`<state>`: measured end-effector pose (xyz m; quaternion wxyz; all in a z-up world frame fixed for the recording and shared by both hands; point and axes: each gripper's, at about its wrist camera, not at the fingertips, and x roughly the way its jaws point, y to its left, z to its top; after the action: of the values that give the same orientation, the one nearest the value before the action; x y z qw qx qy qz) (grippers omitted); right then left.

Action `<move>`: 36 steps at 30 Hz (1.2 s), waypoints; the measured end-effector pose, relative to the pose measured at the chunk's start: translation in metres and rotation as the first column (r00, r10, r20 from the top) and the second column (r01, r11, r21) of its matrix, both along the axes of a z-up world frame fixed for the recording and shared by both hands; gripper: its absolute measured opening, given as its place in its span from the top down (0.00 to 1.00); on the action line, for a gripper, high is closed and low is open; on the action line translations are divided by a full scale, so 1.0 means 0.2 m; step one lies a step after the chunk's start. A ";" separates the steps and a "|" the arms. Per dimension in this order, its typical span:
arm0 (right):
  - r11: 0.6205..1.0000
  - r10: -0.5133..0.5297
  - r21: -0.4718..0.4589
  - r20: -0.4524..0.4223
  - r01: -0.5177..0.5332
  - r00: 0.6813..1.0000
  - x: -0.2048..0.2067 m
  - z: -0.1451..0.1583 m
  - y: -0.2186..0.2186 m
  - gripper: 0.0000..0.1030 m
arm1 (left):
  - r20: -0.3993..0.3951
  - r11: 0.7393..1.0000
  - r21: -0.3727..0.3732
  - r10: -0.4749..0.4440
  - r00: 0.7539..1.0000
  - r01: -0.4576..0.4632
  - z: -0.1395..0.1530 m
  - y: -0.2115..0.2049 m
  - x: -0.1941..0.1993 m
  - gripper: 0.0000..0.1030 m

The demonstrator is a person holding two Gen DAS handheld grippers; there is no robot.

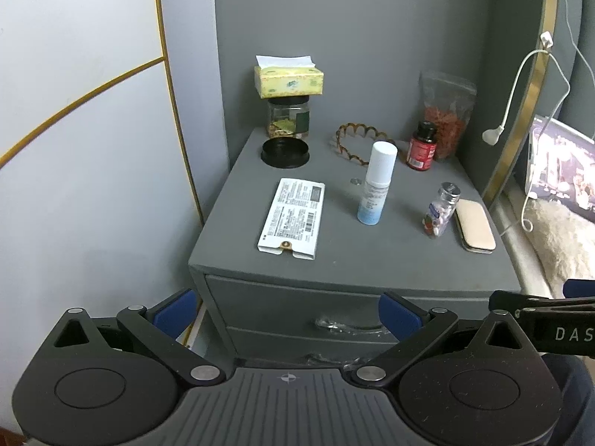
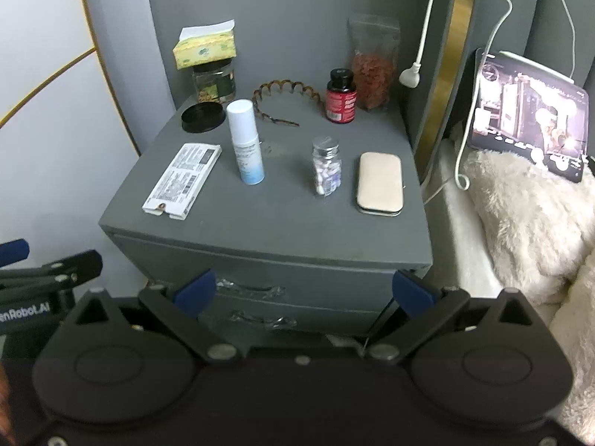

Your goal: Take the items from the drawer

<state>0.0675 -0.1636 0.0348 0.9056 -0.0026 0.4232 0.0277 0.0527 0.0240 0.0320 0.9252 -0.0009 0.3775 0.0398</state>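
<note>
Two grippers hover in front of a grey nightstand [image 1: 334, 260], both with fingers spread wide and holding nothing: the left gripper [image 1: 288, 310] faces the closed top drawer [image 1: 316, 297], and the right gripper [image 2: 303, 291] faces the same drawer front, whose handle [image 2: 251, 290] sits between its blue pads. The lower drawer [image 2: 297, 316] is shut as well. On the nightstand top, a flat white medicine box [image 1: 292, 219] lies near the front left edge, a white spray bottle [image 1: 376, 182] stands upright around the middle, and a small clear pill bottle [image 1: 440, 210] stands just beside a beige case [image 1: 476, 225] toward the right edge. At the back left corner a tissue box [image 1: 288, 78] rests on a glass jar [image 1: 288, 119], with a black lid [image 1: 284, 152] lying in front of it. A brown wavy headband [image 1: 362, 143], a red-labelled supplement bottle [image 1: 422, 146] and a clear pouch of red contents [image 1: 448, 115] occupy the back right. A tablet [image 2: 528, 111] leans on the bed beside a fluffy blanket [image 2: 528, 215].
</note>
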 end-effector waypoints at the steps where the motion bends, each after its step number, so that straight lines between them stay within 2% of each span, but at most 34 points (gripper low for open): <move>1: 1.000 0.007 0.000 -0.001 -0.007 1.000 0.00 0.00 0.01 0.00 | 0.006 1.000 0.009 -0.003 1.000 0.003 0.00 0.00 0.00 0.00; 16: 0.997 0.070 0.018 -0.009 -0.069 0.998 -0.04 -0.02 0.09 0.00 | -0.021 1.000 0.022 0.018 1.000 -0.018 -0.02 0.03 -0.03 0.00; 36: 0.997 0.071 0.037 -0.017 -0.070 0.997 -0.05 -0.03 0.07 0.00 | -0.020 0.999 0.022 0.025 0.999 -0.025 -0.03 0.03 -0.02 0.00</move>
<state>0.0578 -0.1499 0.0290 0.9002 -0.0009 0.4303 0.0672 0.0493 0.0297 0.0253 0.9207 0.0049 0.3863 0.0555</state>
